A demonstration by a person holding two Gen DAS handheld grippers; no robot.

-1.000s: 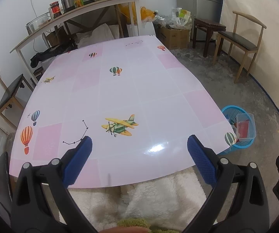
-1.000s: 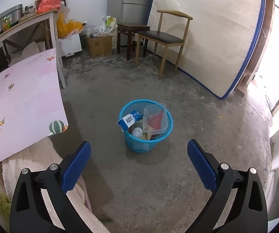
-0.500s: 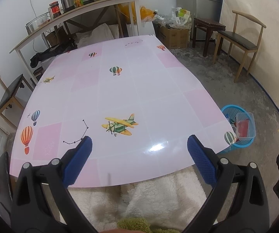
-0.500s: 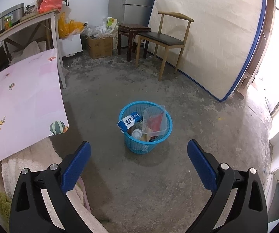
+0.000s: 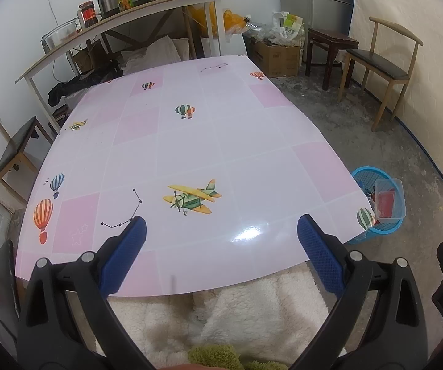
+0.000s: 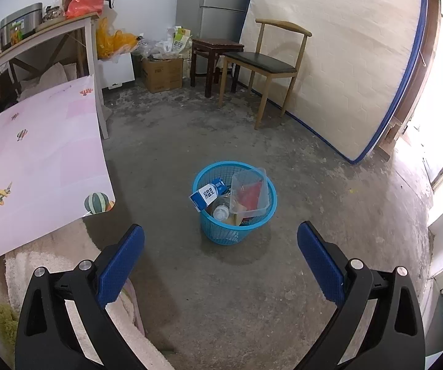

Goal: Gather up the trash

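Almost nothing has moved over the last second: through the left wrist camera our left gripper hangs where it was above the near edge of the pink-and-white checked tabletop with balloon and aeroplane prints, its blue-padded fingers spread wide apart and holding nothing. We see no loose trash anywhere on that surface, which we take to mean the collecting is done or nearly so. Off the table's right corner, on the floor, stands the round blue plastic mesh basket, half hidden by the table edge.

Through the right wrist camera the basket has slid slightly downward in the frame, so we judge this gripper has drifted a little. Our right gripper is also spread wide and empty, aimed at the concrete floor just short of the basket. Only this view shows the contents: a blue-and-white carton, a clear plastic bottle and a clear plastic tub holding something red.
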